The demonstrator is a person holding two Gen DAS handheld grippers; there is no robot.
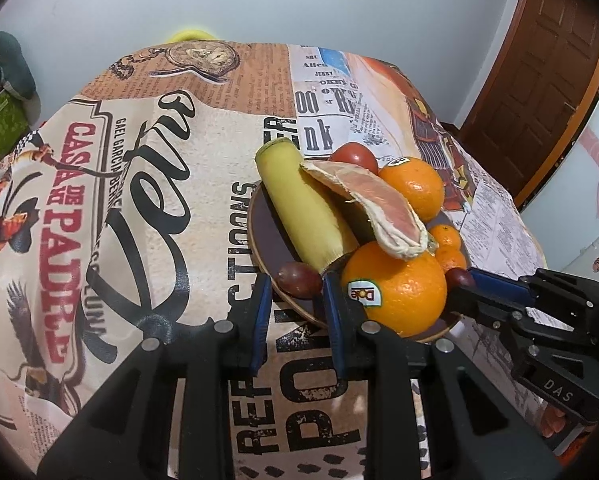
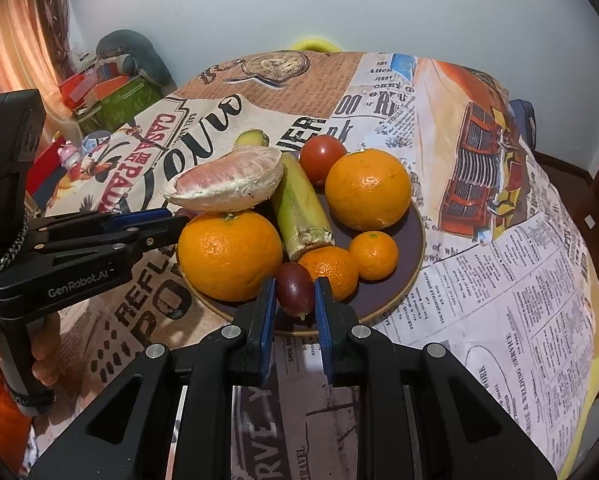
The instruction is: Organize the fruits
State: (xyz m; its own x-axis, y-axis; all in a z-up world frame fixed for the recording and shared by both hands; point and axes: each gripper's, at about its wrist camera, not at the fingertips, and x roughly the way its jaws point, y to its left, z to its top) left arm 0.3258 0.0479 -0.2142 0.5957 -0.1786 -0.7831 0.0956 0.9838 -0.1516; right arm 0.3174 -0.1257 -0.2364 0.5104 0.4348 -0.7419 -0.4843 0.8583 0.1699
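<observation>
A dark plate (image 1: 265, 236) (image 2: 409, 240) on the printed tablecloth holds two big oranges (image 1: 395, 292) (image 2: 229, 254), a sugarcane piece (image 1: 303, 208) (image 2: 299, 208), a pomelo wedge (image 1: 379, 204) (image 2: 227, 182), a tomato (image 2: 321, 154), two mandarins (image 2: 373, 256) and two dark red grapes. My left gripper (image 1: 295, 294) stands open around one grape (image 1: 299, 280) at the plate's near rim. My right gripper (image 2: 295, 304) stands open around the other grape (image 2: 295, 288), pads close to its sides.
The round table's cloth (image 1: 159, 200) drops off at every edge. A brown door (image 1: 539, 80) is to the right. Boxes and clutter (image 2: 111, 96) lie beyond the table's left side. The left gripper's body (image 2: 79, 248) reaches in beside the near orange.
</observation>
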